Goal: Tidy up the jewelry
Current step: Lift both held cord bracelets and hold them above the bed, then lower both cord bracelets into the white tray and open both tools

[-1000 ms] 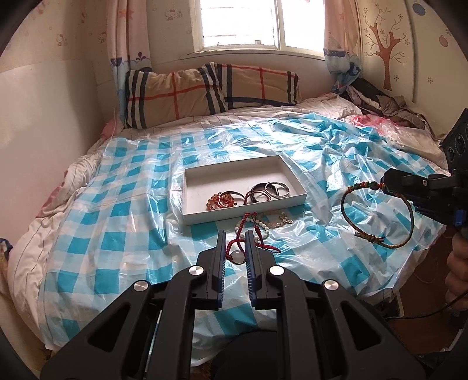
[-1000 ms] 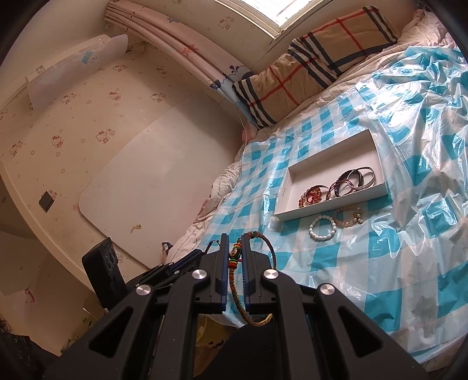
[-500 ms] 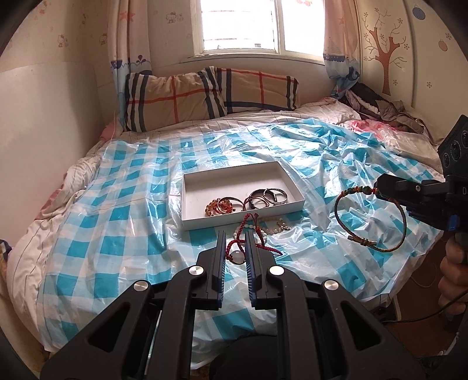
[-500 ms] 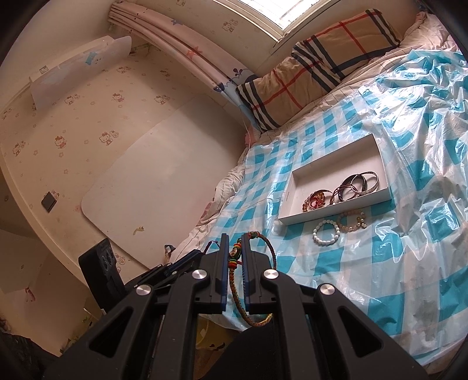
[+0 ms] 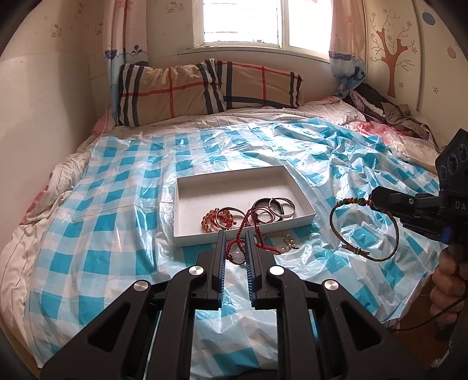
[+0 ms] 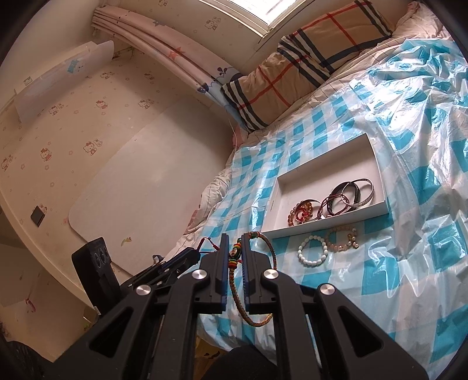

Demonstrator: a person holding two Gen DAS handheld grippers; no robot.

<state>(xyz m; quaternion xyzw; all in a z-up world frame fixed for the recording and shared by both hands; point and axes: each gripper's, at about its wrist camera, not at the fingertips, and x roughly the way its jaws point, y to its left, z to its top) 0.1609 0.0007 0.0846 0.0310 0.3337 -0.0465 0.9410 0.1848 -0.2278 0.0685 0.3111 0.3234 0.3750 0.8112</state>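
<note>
Spread across the bed, a crinkled blue-and-white checked plastic sheet [image 5: 96, 222] is carrying a shallow white rectangular cardboard tray [image 5: 187, 238] near its middle. Inside the tray, along its near side, an amber bead bracelet [image 5: 208, 219] is lying left of a cluster of dark and silver metal bangles [image 5: 276, 206]. Just outside the tray's near wall, a white bead bracelet [image 6: 312, 255] and a pale pink bead bracelet with small charms [image 6: 341, 239] are resting on the sheet. The left gripper [image 5: 235, 242] is pinching a red knotted cord bracelet with a pale round bead [image 5: 240, 253], which is dangling over the tray's near edge. To the right, the right gripper [image 6: 234, 248] is clamping the multicoloured knot of a braided green-and-brown cord bracelet [image 5: 364, 231], whose loop is hanging free above the sheet, well apart from the tray. A hand [image 5: 446, 285] is gripping that tool's handle at the right edge. Two plaid pillows [image 5: 175, 90] are leaning against the far wall under a bright window [image 5: 242, 22].
</note>
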